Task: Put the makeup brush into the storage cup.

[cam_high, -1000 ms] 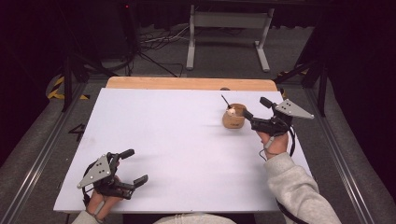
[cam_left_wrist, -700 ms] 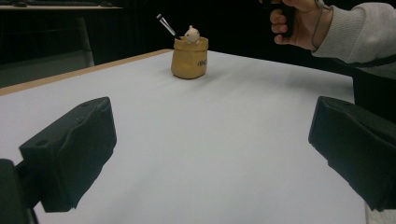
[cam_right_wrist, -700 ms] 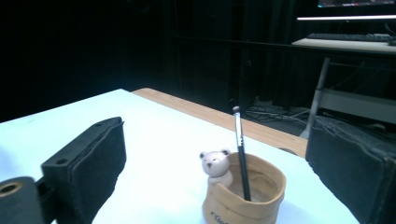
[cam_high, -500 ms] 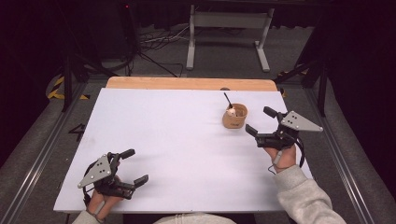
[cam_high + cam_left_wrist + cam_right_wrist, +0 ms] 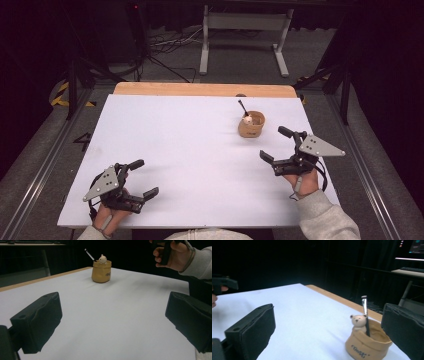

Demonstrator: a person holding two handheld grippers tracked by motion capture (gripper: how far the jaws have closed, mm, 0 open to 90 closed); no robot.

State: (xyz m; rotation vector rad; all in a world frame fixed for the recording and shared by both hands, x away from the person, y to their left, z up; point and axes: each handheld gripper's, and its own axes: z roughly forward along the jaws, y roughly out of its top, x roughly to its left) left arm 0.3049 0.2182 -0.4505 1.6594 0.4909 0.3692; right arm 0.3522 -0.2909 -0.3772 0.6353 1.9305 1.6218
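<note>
A small tan pouch-shaped holder (image 5: 251, 125) stands upright on the white table (image 5: 190, 145), toward the far right. A little bear figure (image 5: 359, 322) and a thin dark pen (image 5: 365, 312) stick out of its top. My right gripper (image 5: 278, 145) is open, nearer than the holder and slightly to its right, with a clear gap to it. Nothing sits between its jaws. My left gripper (image 5: 143, 177) is open near the table's front left edge, far from the holder (image 5: 101, 271). In the left gripper view the other hand (image 5: 172, 255) appears at upper right.
A wooden strip (image 5: 205, 89) edges the table's far side. Beyond it stand a metal frame (image 5: 245, 30) and cables (image 5: 165, 47) on the dark floor. Rails (image 5: 40, 165) run along both sides of the table.
My right gripper has drawn back from the holder toward the near right side of the table, leaving the holder standing alone. The left gripper has stayed put.
</note>
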